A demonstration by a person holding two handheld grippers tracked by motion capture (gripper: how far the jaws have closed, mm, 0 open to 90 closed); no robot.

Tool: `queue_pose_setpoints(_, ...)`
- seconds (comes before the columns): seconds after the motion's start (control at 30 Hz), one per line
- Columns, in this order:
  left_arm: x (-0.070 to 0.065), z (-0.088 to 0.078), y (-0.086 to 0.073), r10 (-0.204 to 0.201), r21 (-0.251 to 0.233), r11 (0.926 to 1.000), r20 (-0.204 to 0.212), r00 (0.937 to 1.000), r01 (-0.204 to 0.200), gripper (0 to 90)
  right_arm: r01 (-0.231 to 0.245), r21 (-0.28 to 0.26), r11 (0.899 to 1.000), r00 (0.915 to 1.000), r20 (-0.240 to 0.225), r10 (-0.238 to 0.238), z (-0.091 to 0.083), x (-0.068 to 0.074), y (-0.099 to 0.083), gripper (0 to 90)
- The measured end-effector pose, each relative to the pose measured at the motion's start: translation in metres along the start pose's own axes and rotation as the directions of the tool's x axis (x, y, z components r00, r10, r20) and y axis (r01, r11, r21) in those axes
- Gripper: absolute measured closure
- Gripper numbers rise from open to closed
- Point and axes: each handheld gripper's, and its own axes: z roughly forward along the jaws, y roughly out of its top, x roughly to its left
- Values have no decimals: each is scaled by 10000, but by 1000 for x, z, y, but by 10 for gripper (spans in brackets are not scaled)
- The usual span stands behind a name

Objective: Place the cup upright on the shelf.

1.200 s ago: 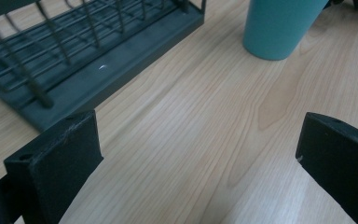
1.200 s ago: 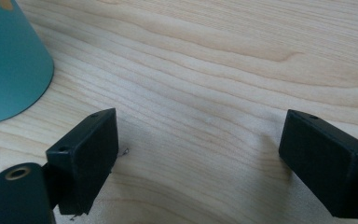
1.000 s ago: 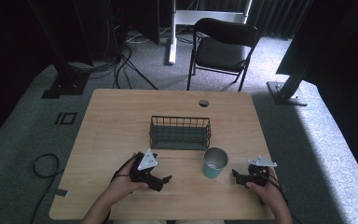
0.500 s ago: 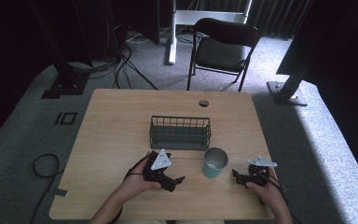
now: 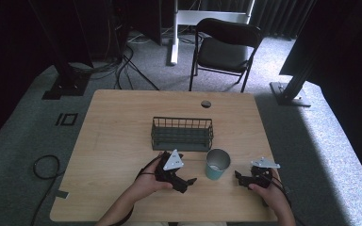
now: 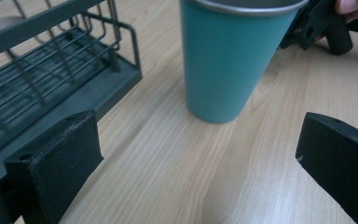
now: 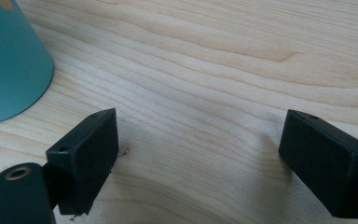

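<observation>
Cup (image 6: pixel 230 56) hides wire rack (image 6: pixel 51 79) from right view

You get a dim room in the high view, with daylight falling from the right across the floor (image 5: pixel 330 136) and the table (image 5: pixel 118 122) evenly lit. In your 2 gripper views the wood grain is sharp, the near jaws look soft, and the cup (image 6: pixel 233 56) casts only a faint shadow.
</observation>
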Motion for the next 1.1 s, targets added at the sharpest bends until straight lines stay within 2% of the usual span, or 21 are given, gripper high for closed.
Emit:
queue_pose_setpoints(0.23, -5, 12, 6, 212, -9, 9998, 262, 9994, -212, 3, -14, -4, 10000, 10000, 0, 14, 0, 0, 0, 115)
queue_pose_setpoints(0.73, -10, 37, 20, 283, -324, 9991, 617, 9977, -264, 3, -4, -4, 10000, 10000, -10, 4, 0, 0, 0, 114)
queue_pose_setpoints(1.1, -13, 54, 26, 295, -378, 9989, 696, 9971, -269, 3, -6, -8, 10000, 10000, -9, 6, 0, 0, 0, 115)
